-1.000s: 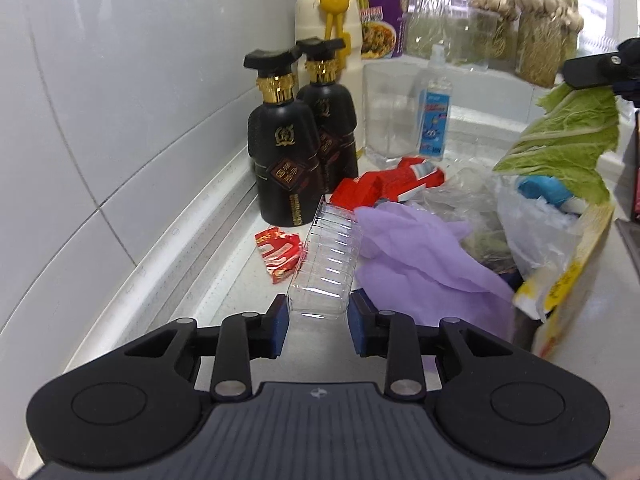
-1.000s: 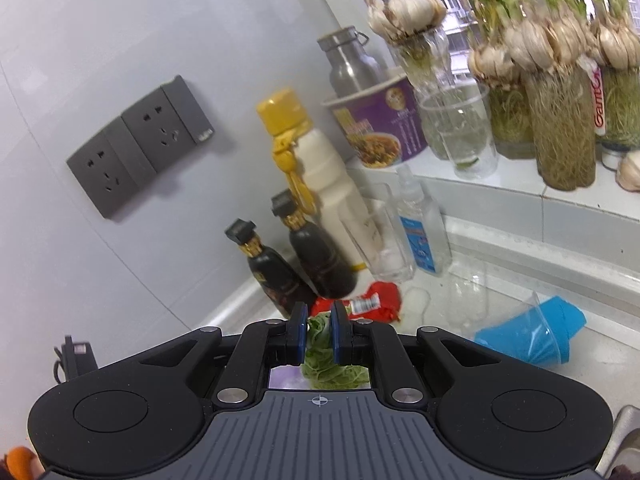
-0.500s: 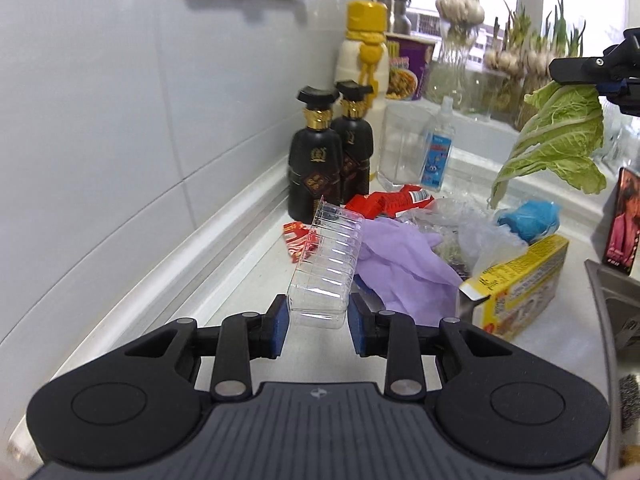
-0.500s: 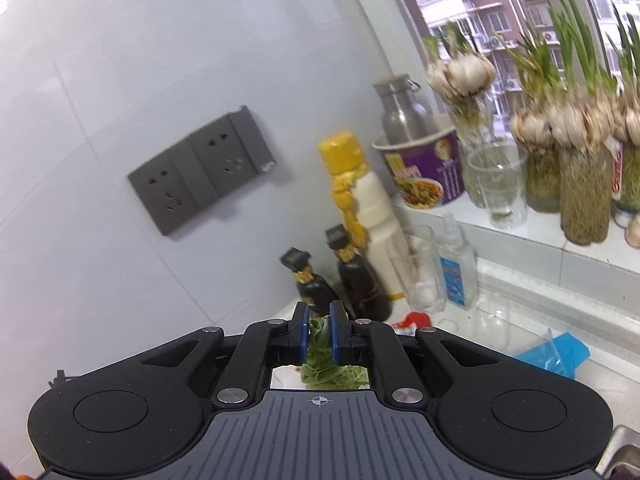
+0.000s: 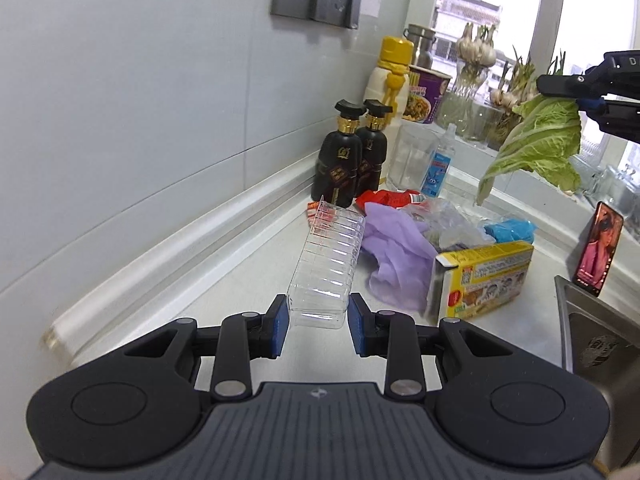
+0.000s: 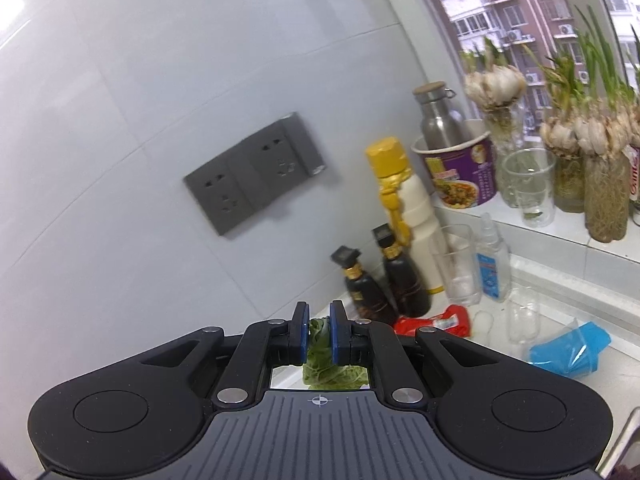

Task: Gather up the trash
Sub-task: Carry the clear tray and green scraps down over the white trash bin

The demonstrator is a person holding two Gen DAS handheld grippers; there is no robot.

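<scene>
My left gripper [image 5: 316,322] is shut on a clear ribbed plastic container [image 5: 328,266], lifted above the white counter [image 5: 240,280]. My right gripper [image 6: 319,334] is shut on a green cabbage leaf [image 6: 320,354]. In the left wrist view that gripper [image 5: 584,92] is at the upper right, and the cabbage leaf [image 5: 540,148] hangs from it high over the trash pile. On the counter lie a purple glove [image 5: 394,252], a crumpled clear bag [image 5: 444,220], a red wrapper [image 5: 388,199], a blue cup [image 5: 510,230] and a yellow box [image 5: 486,278].
Two black bottles [image 5: 352,160] and a yellow-capped white bottle [image 5: 390,80] stand against the tiled wall. A glass [image 5: 410,156], a small spray bottle [image 5: 438,164] and garlic jars [image 6: 600,168] line the window side. A phone [image 5: 598,254] leans by the sink [image 5: 592,340].
Both grippers have pulled back and risen with their loads. The clear container is farther from the black bottles, and the leaf hangs higher above the pile.
</scene>
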